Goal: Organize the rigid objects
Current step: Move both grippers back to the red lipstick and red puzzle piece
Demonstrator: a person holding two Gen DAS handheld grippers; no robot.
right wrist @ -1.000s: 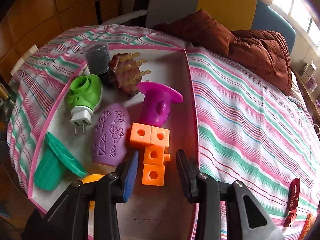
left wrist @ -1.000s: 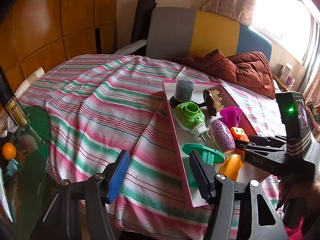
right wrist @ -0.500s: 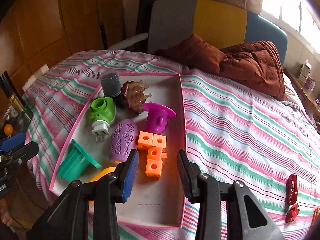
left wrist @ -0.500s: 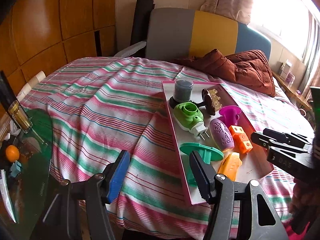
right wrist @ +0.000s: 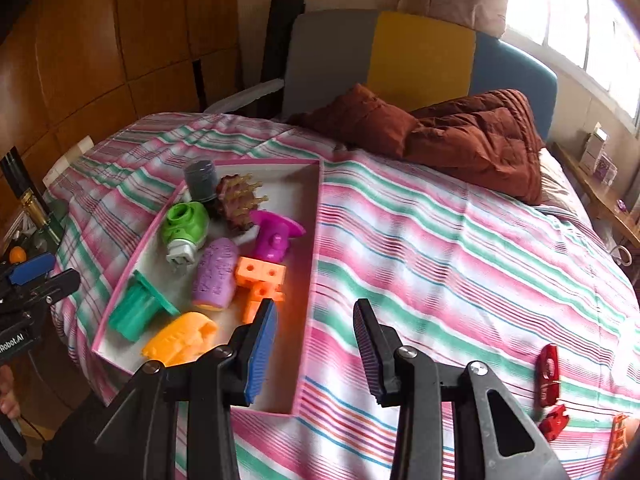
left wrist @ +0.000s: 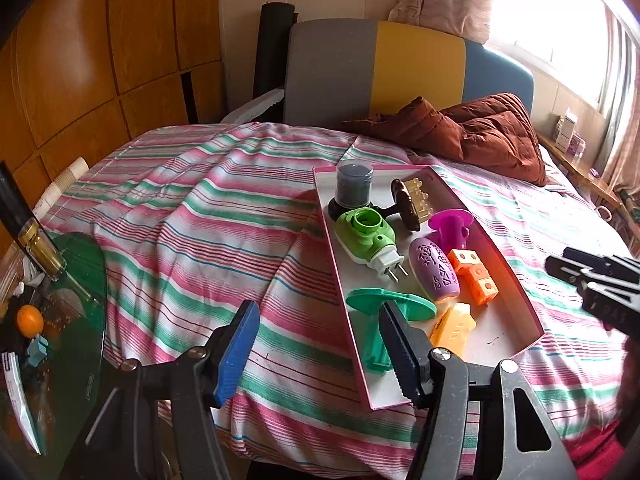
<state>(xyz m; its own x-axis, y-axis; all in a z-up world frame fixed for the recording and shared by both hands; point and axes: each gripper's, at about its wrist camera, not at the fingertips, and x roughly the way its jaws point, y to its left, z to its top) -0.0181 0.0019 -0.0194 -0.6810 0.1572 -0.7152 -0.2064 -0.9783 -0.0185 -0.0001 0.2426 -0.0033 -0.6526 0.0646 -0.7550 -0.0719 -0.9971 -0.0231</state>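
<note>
A pink-rimmed tray (left wrist: 516, 276) (right wrist: 310, 280) lies on the striped bed. It holds a green plug (left wrist: 366, 236) (right wrist: 184, 228), a purple egg shape (left wrist: 434, 276) (right wrist: 214, 276), orange cubes (left wrist: 474, 276) (right wrist: 260, 276), a magenta piece (left wrist: 450, 226) (right wrist: 276, 236), a teal piece (left wrist: 384, 320) (right wrist: 138, 308), a yellow-orange piece (left wrist: 452, 328) (right wrist: 180, 338), a brown brush (left wrist: 410, 202) (right wrist: 238, 200) and a grey jar (left wrist: 354, 184) (right wrist: 200, 180). My left gripper (left wrist: 316, 352) is open and empty before the tray's near left corner. My right gripper (right wrist: 316, 354) is open and empty above the tray's right rim.
Red pieces (right wrist: 548, 372) lie on the bedspread at the right. A brown quilt (right wrist: 460, 136) is bunched at the headboard. A green glass side table (left wrist: 60, 320) with an orange and a bottle stands at the left. A wooden shelf (left wrist: 580, 168) is at far right.
My right gripper has pulled back and up from the orange cubes, which stay in the tray. It has swung right. The left gripper has barely moved.
</note>
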